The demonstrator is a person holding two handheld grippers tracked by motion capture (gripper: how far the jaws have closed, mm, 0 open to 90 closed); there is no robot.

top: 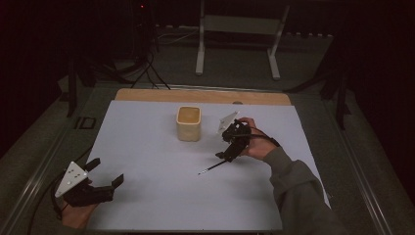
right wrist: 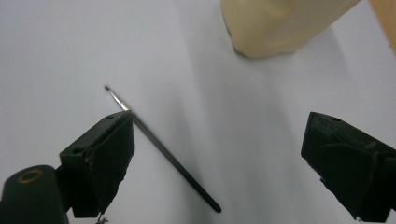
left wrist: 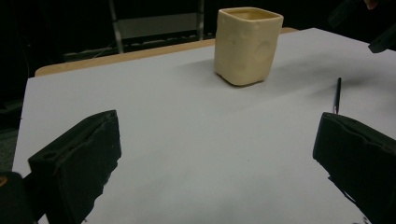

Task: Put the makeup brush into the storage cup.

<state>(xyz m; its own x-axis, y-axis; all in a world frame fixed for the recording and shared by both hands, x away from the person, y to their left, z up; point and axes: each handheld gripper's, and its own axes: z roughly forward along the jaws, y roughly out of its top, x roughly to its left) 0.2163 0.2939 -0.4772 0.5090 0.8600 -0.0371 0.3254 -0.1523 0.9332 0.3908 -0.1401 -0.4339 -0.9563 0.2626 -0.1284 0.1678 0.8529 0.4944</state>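
Observation:
A thin black paintbrush (top: 211, 169) lies flat on the white sheet (top: 147, 147), its bristle tip toward the front left. My right gripper (top: 226, 152) hovers just above its far end, tilted down, jaws open. In the right gripper view the paintbrush (right wrist: 163, 149) runs diagonally between the open jaws of my right gripper (right wrist: 219, 126), close to the left one. A cream square cup (top: 188, 123) stands upright behind it, mid-table. At the front left corner my left gripper (top: 106, 171) is open and holds nothing. The left gripper view shows my left gripper (left wrist: 217, 130) facing the cup (left wrist: 247, 44) and the paintbrush (left wrist: 337, 93).
The white sheet covers a wooden table whose bare edge (top: 195, 94) shows at the back. A white metal stand (top: 240, 24) and dark cables (top: 147, 68) are on the floor beyond. A sleeve (top: 298, 196) reaches in from the bottom right.

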